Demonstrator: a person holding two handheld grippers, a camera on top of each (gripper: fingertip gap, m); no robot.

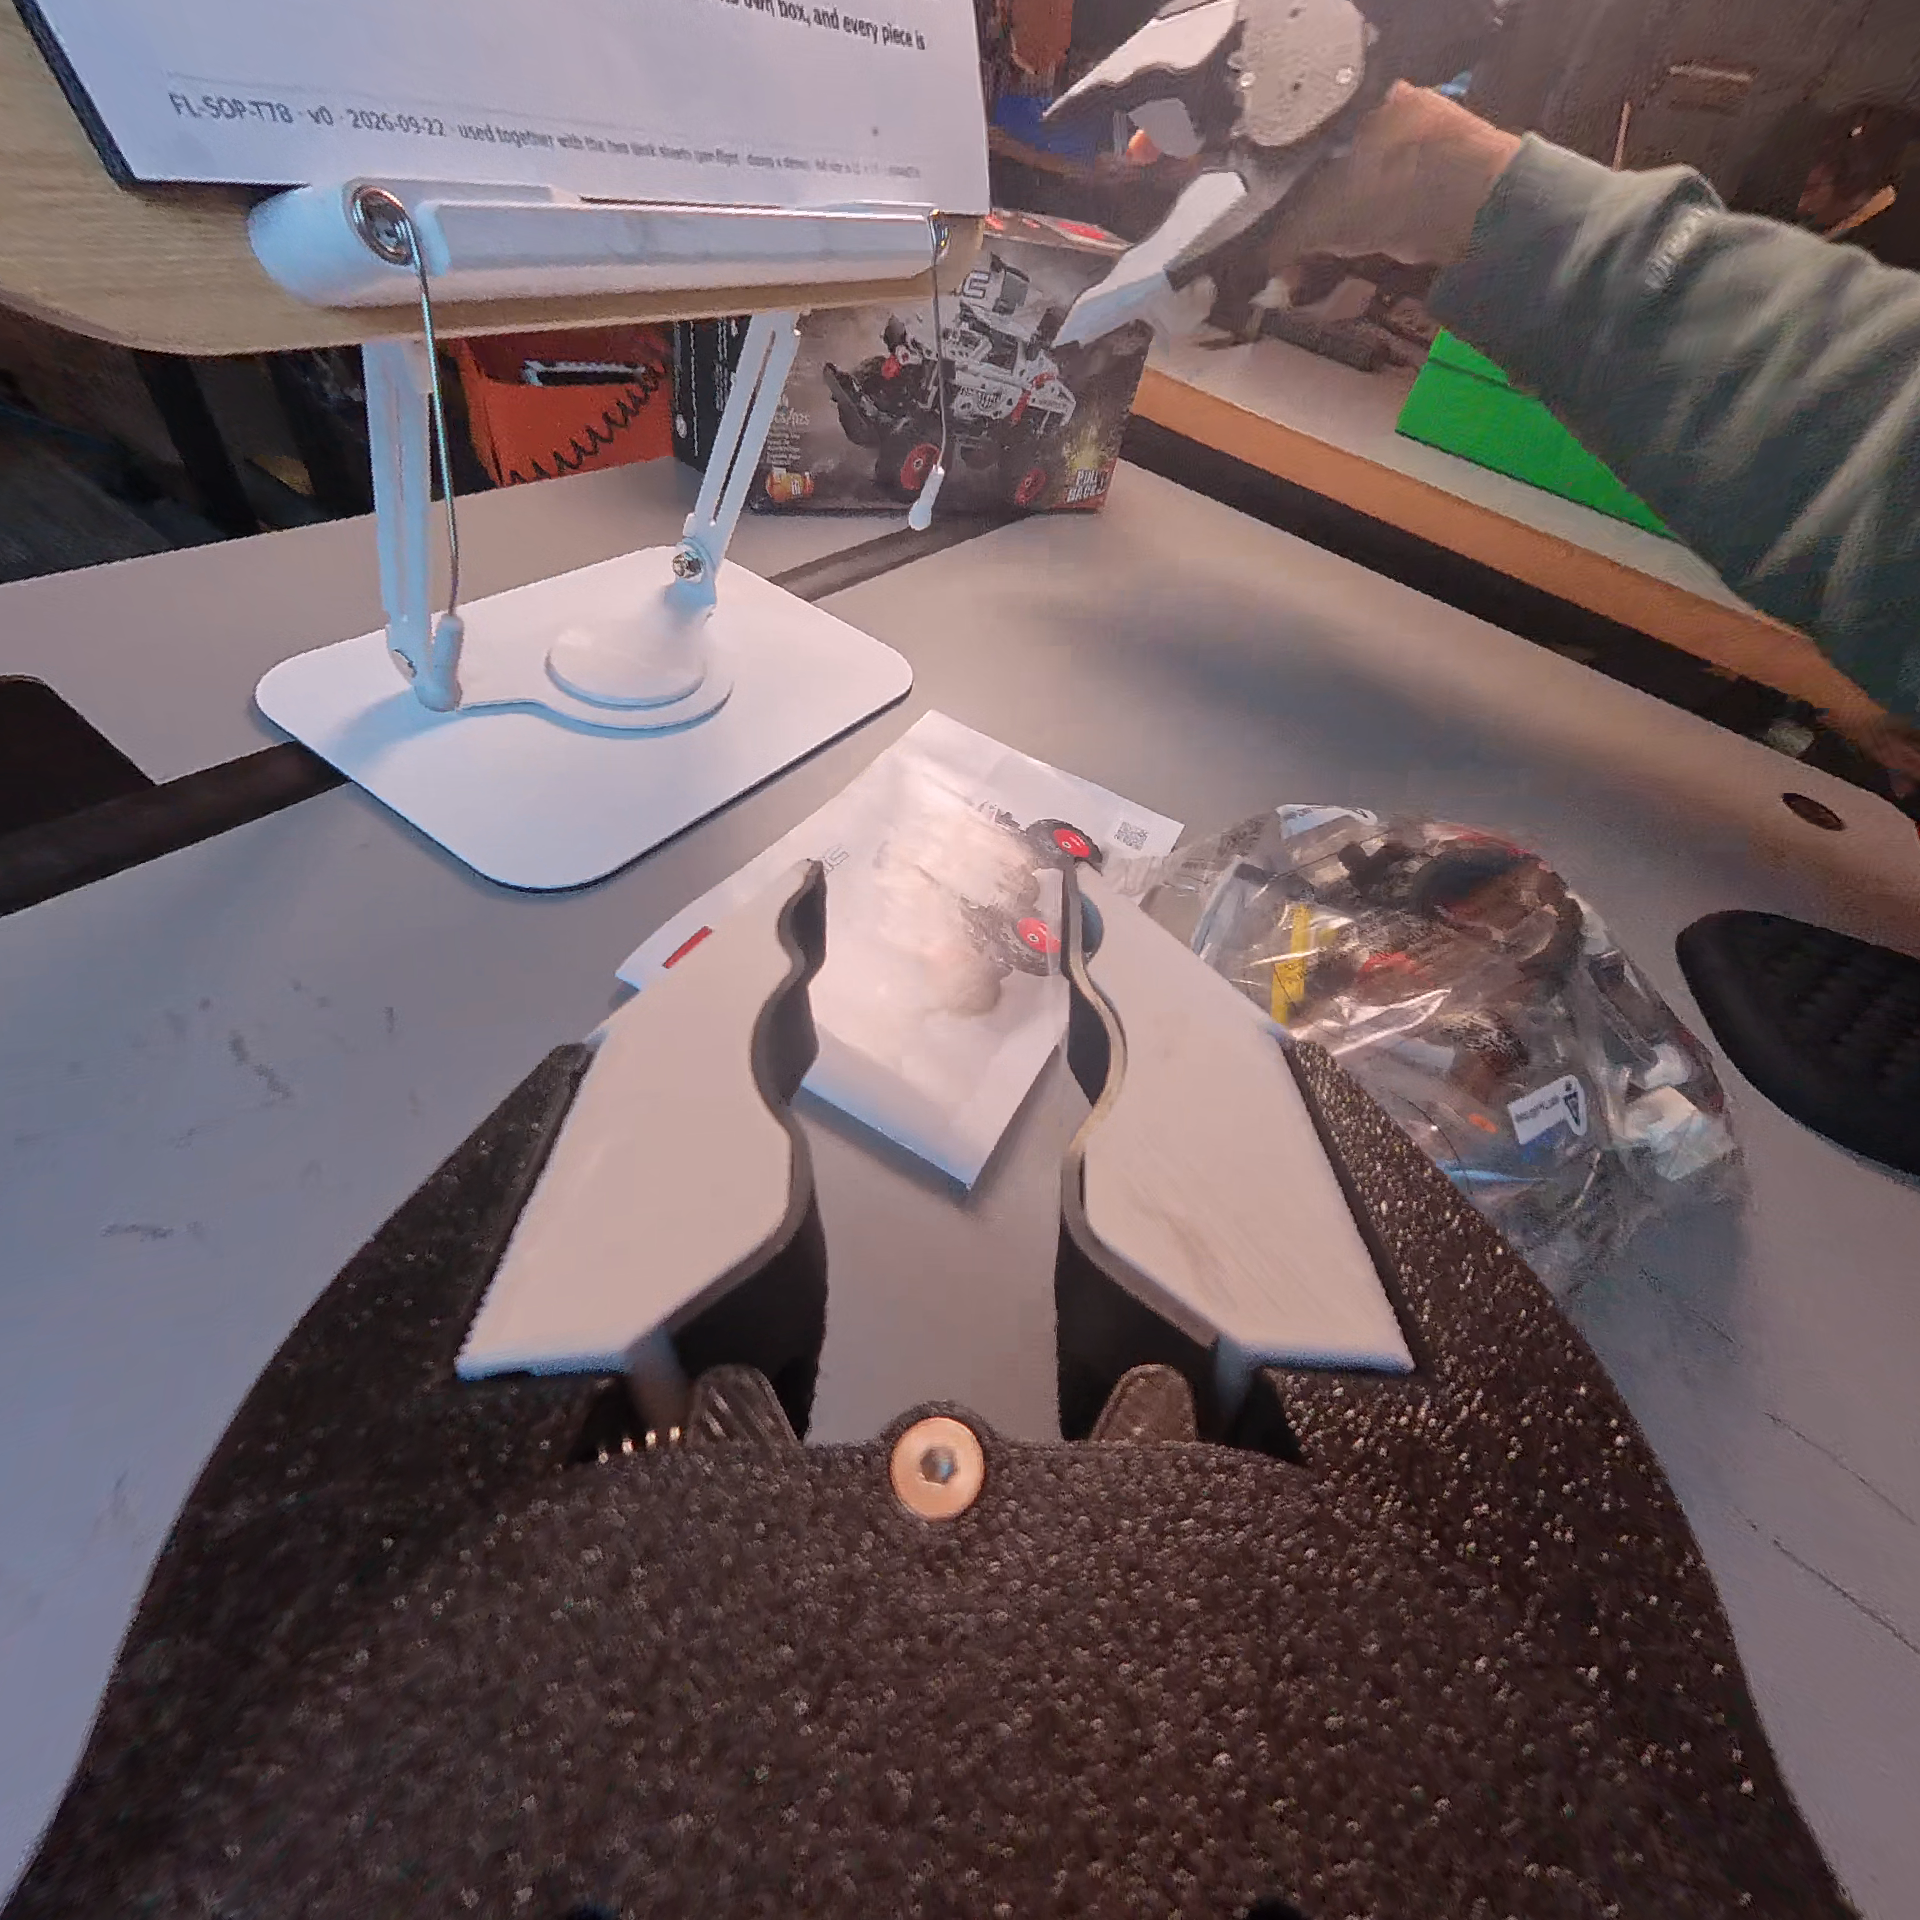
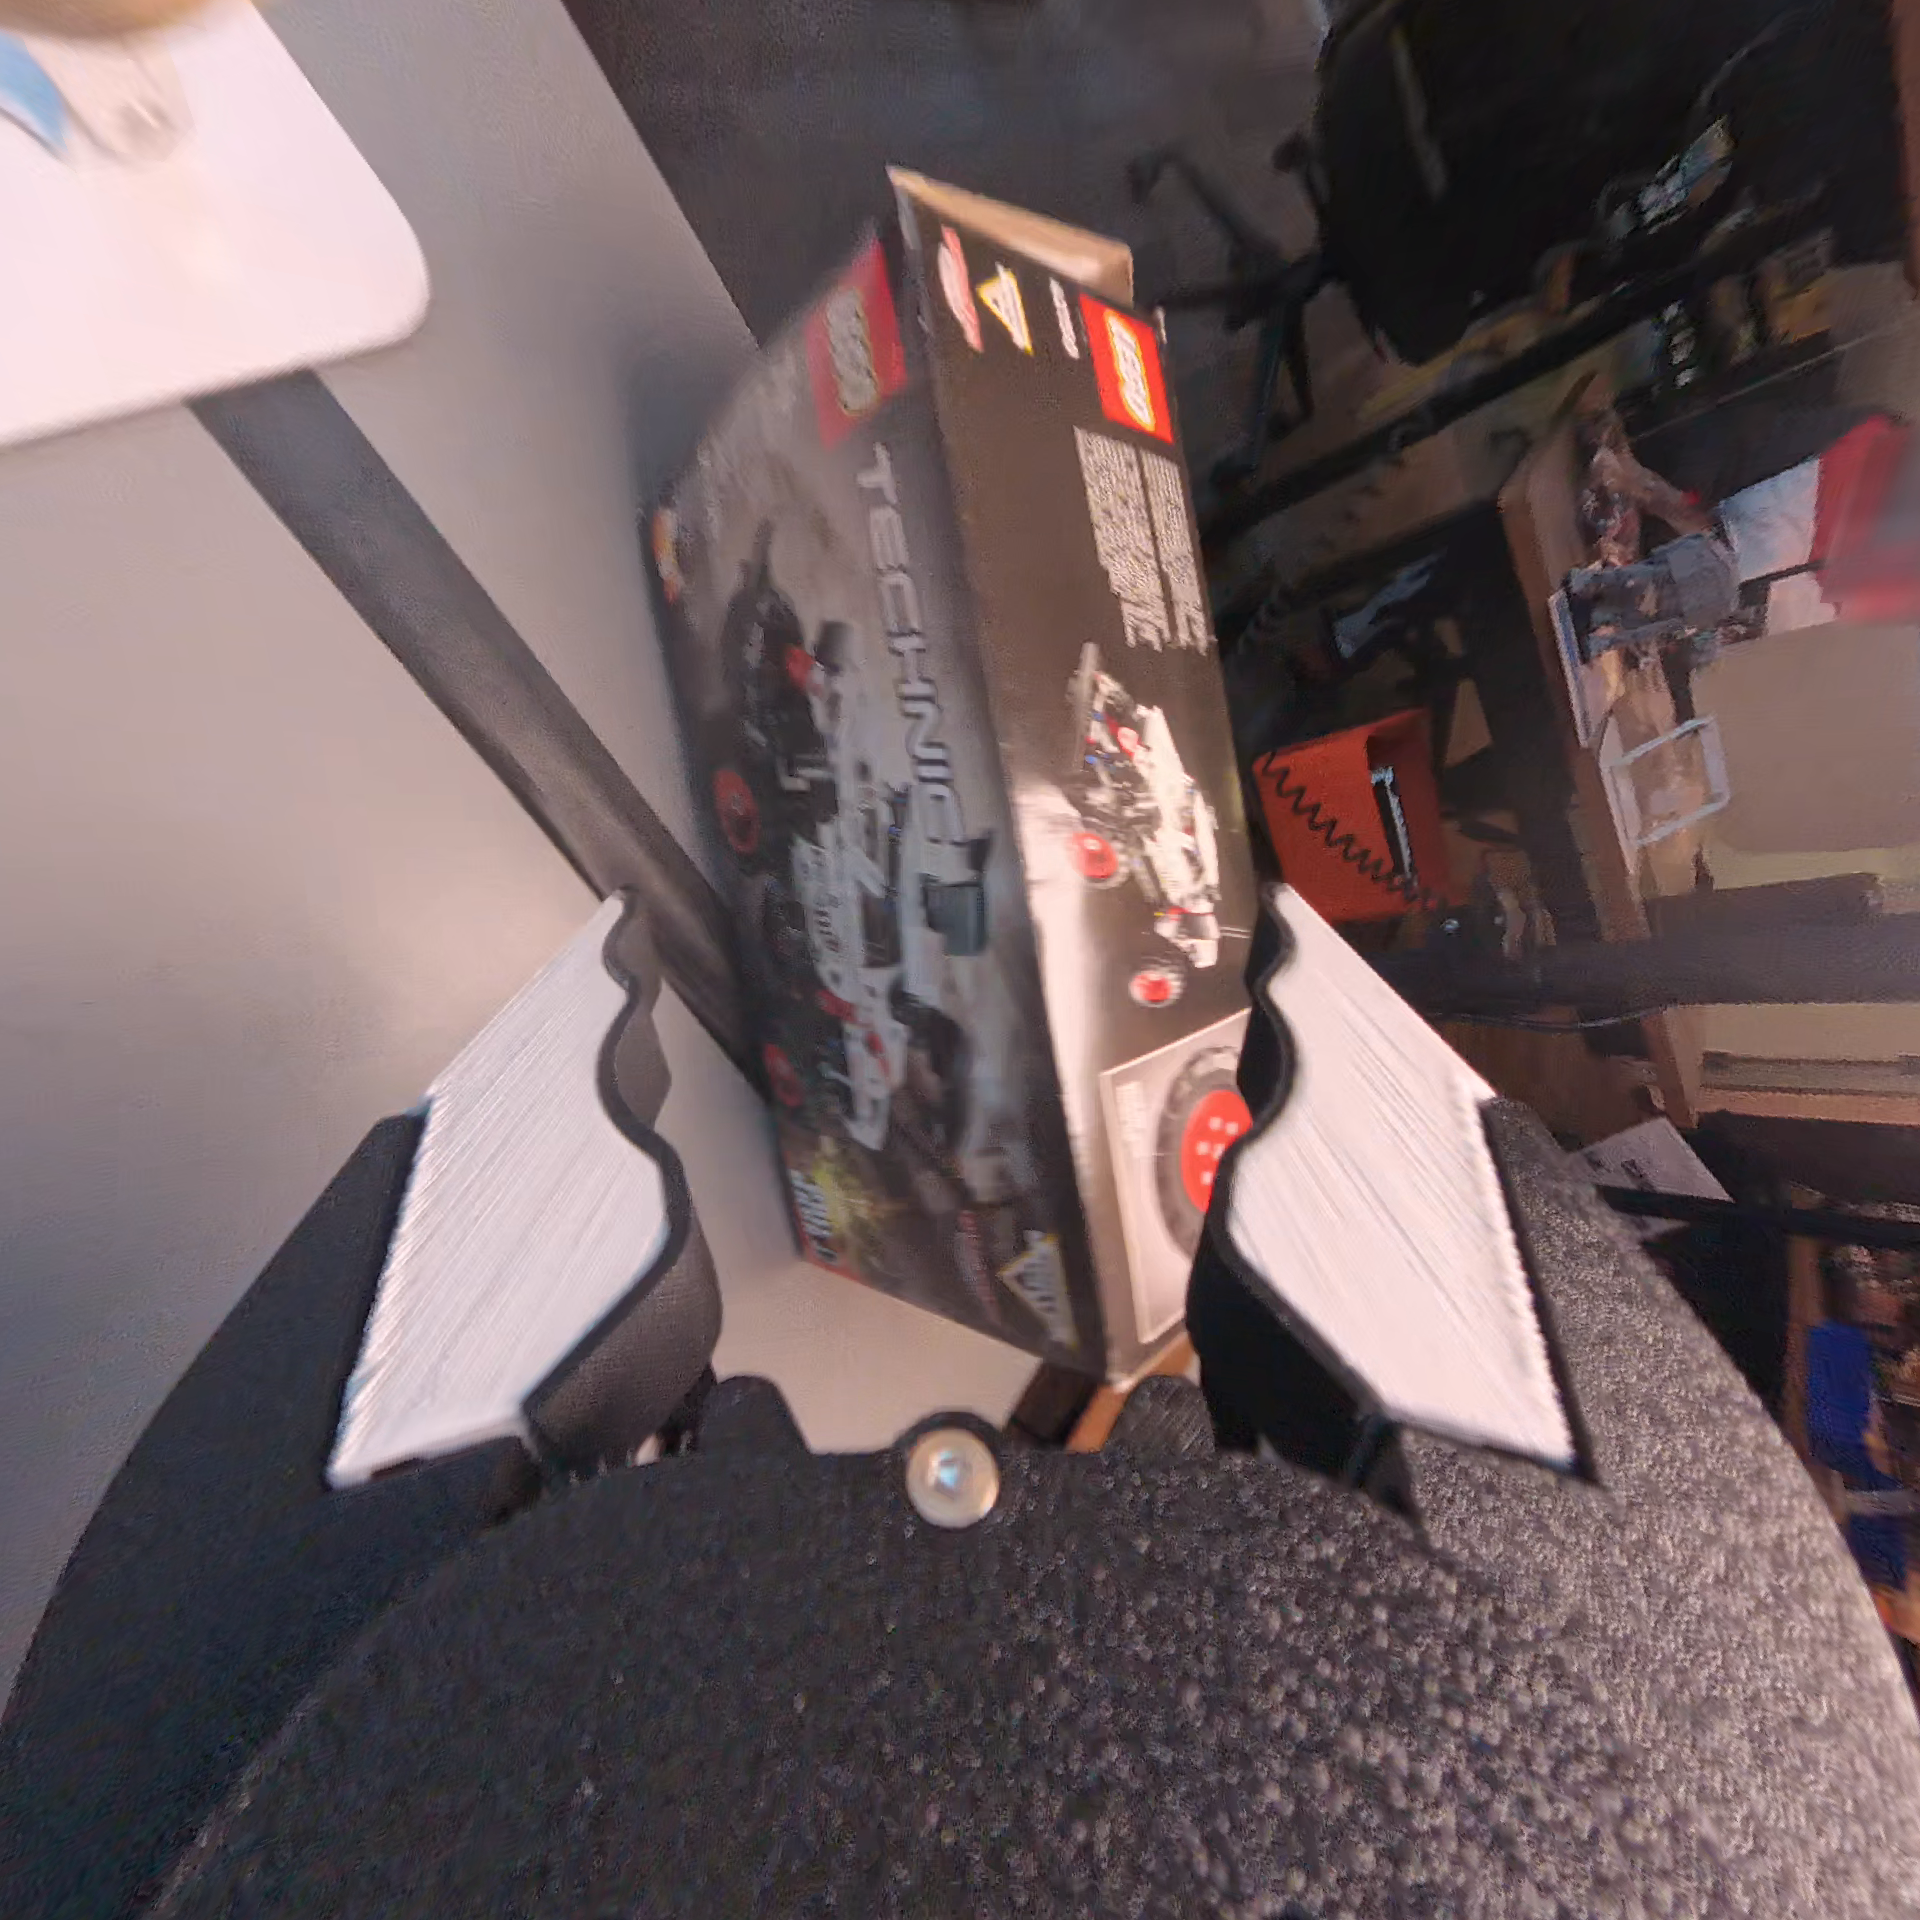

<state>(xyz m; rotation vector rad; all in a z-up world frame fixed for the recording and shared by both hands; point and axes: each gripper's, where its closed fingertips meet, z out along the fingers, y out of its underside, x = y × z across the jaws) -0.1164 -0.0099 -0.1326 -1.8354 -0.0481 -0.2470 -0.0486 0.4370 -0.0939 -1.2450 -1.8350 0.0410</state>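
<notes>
Grey tabletop (image 1: 312,1039) fills both frames. Over a white printed booklet (image 1: 935,1049) at centre, the left gripper (image 1: 940,914) is held open and empty. At upper right, the wide-open right gripper (image 2: 940,925) is seen straddling a dark cardboard toy box (image 2: 935,779), contact unclear.

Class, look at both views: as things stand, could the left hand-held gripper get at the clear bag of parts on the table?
Probably yes. The left hand-held gripper is open above the booklet, and the bag of parts lies just beside it on the table, with nothing between them.
</notes>
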